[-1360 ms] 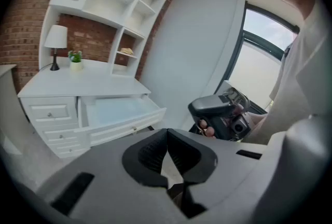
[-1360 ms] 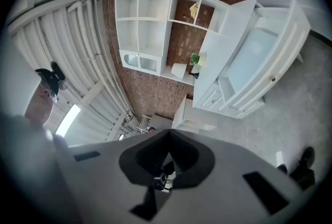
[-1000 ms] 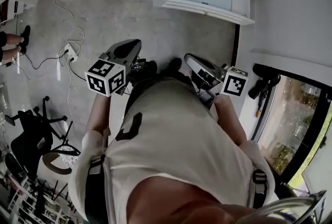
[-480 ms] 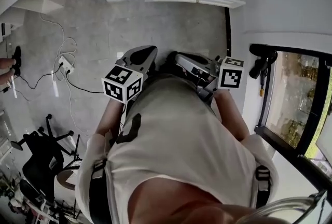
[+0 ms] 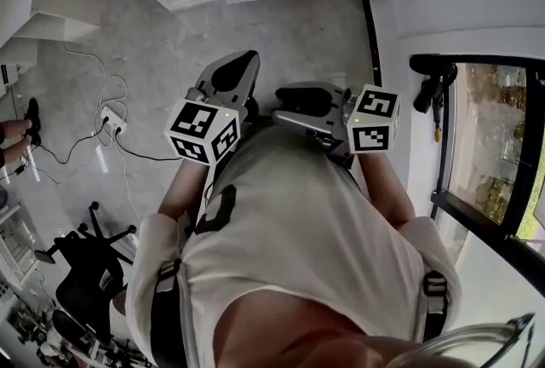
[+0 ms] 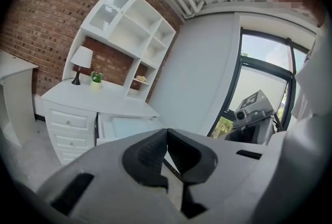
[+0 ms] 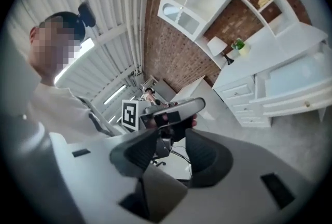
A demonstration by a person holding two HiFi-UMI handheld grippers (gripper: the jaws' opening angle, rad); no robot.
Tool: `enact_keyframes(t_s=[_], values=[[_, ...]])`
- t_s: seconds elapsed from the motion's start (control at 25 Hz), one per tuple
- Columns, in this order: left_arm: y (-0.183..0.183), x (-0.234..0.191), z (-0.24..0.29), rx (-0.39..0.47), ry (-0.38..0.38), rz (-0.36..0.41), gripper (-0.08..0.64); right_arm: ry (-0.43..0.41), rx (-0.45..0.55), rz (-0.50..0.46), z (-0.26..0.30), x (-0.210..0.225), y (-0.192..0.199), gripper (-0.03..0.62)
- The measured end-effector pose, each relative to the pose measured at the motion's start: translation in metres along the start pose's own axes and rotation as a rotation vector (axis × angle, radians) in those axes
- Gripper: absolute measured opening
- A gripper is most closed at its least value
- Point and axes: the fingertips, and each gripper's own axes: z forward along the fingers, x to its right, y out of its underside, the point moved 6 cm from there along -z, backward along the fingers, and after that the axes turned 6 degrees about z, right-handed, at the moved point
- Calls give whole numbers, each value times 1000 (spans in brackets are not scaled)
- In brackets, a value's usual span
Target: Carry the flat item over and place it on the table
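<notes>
Both are empty, left gripper point(image 6: 166, 134) pressed together, right gripper point(image 7: 173, 137) just opening, with no flat item visible to judge.

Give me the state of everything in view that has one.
Grey left gripper: shut, nothing held.
Grey right gripper: open, fingers have just been opening, nothing between them.
Wide drawer of the white desk: pulled out.
Small white desk drawers: closed.
</notes>
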Motion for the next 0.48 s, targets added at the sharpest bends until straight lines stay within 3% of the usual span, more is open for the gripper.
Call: enact_keyframes(t_s=[0.12,0.24,0.48], values=[[-11,14,11,32,-14,-18,20,9,-49,-131,-2,-6,-5,173],[-21,30,28,43,-27,18,21,18,-53,-225,-13,-5,-13,166],[-37,56,62,34,-77,123,21,-21,4,-240,-49,14,-30,100]])
